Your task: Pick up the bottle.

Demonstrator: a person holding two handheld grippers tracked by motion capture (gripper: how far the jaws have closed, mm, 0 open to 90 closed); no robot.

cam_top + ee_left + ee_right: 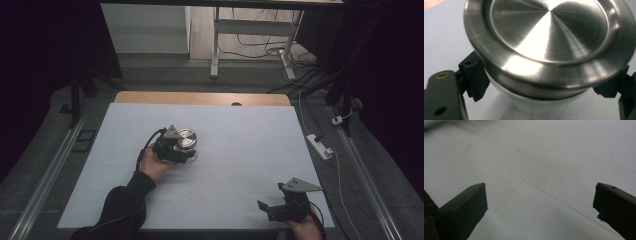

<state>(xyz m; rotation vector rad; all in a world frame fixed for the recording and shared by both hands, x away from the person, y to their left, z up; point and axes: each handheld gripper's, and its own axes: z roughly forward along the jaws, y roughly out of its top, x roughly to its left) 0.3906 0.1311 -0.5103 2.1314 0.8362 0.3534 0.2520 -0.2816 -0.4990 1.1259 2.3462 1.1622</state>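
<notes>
The lower part of the container [536,105] is cut off at the bottom edge of the left gripper view, and its contents are hidden under the lid [549,37]. In the high view the container [187,140] is seen near the middle of the table [240,150], partly covered by the left gripper [181,152], so its base cannot be made out there.

The lid is round, of brushed steel, with a flat sunken centre, fine radial streaks and a rounded raised rim. Below it a paler, smooth body is seen, which narrows downward; whether it is glass or plastic cannot be told. The table is covered with a pale sheet, finely pebbled and crossed by thin lines in the right gripper view, with a strip of bare wood at the far edge.

The left gripper is closed on the container: its 2 black jaws are pressed against opposite sides just under the lid's rim. The right gripper [272,206] is held near the table's near right corner, well apart from the container; its 2 jaws stand wide apart with nothing between them but bare table surface.
</notes>
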